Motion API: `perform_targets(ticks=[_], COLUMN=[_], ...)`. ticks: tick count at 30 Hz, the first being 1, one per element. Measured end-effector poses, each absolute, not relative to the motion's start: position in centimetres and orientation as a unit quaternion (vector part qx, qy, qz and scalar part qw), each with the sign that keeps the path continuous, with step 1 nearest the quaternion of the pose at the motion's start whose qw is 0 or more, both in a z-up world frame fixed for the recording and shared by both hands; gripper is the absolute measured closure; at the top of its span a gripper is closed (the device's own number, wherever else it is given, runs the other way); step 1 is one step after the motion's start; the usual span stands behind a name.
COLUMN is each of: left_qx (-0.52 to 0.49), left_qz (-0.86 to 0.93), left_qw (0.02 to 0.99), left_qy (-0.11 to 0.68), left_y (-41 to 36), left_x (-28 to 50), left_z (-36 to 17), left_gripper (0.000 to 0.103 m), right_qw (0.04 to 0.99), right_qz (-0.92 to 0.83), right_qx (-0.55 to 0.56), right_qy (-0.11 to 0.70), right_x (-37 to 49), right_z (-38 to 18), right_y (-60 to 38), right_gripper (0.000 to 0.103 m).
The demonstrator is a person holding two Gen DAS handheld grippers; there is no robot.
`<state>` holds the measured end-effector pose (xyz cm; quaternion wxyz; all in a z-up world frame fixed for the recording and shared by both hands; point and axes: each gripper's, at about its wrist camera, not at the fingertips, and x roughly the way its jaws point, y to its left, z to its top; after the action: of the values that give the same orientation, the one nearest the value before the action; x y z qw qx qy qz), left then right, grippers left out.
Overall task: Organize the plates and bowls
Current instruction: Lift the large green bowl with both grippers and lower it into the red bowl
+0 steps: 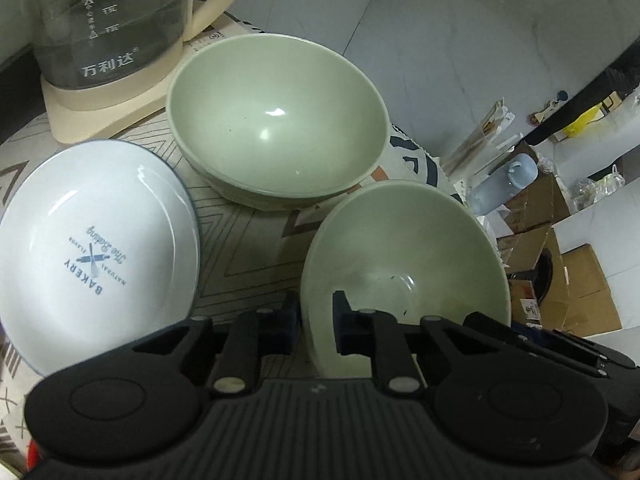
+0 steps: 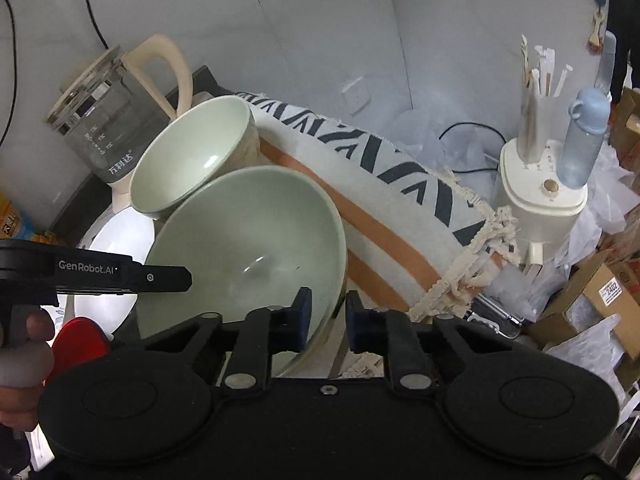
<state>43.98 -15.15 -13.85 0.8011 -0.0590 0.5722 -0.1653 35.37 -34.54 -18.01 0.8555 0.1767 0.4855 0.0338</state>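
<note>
The near green bowl point(image 1: 404, 264) is tilted, and both grippers have it by the rim: the left gripper point(image 1: 316, 322) pinches the rim's left near part, one pad inside and one outside, and the right gripper point(image 2: 328, 320) pinches the rim's right near part in the same way, so the jaws of each stand narrowed onto the bowl wall. In the right wrist view the left tool's black body crosses the lower left, with a person's hand point(image 2: 24, 344) on its grip. The bowl holds nothing but a few dark specks. Beyond it, toward the far edge of the table, a second green bowl point(image 1: 276, 120) stands upright and empty, and to its left near side lies a white plate point(image 1: 96, 252) printed "BAKERY" in blue, also empty. A glass kettle point(image 1: 108, 20) with a cream handle and base stands at the far left corner, just beside the far bowl. A patterned cloth point(image 1: 240, 248) with grey lines, dark chevrons and an orange stripe covers the table. Past the table's right edge are a cream appliance point(image 2: 540, 196), a blue-capped bottle point(image 2: 584, 140), cardboard boxes point(image 1: 580, 292) and pale tiled walls.
</note>
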Motion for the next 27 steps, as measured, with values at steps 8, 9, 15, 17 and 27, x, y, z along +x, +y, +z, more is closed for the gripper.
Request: perform_targets(ticks=[8,9,15,17,27], left_qx=[-0.053,-0.053,-0.057,-0.064,-0.101], left_qz=[-0.180,-0.179,-0.175,-0.172,-0.129], left_qw=[0.805,0.806,0.818,0.822,0.846], left_qy=[0.563,0.562,0.545,0.539,0.507], left_y=[-15.0,-15.0,-14.8,-14.5,-12.4], left_x=[44.4,44.3,43.7,43.3,40.4], left_z=[-12.9,-12.7,-11.1,-10.4,-6.6], left_gripper=[0.090,0.090,0.090,0.090,0.090], right_qw=[0.866,0.867,0.876,0.879,0.889], right_qz=[0.036,0.037,0.048,0.057,0.121], right_qx=[0.164,0.162,0.157,0.157,0.128], right_qy=[0.471,0.469,0.453,0.447,0.424], right_x=[35.4,35.4,35.3,35.3,34.7], right_z=[-17.0,-16.7,-15.2,-14.5,-11.1], right_y=[-34.4,-34.4,-34.6,-34.6,-33.4], right_gripper=[0.087,0.087,0.087,0.087,0.085])
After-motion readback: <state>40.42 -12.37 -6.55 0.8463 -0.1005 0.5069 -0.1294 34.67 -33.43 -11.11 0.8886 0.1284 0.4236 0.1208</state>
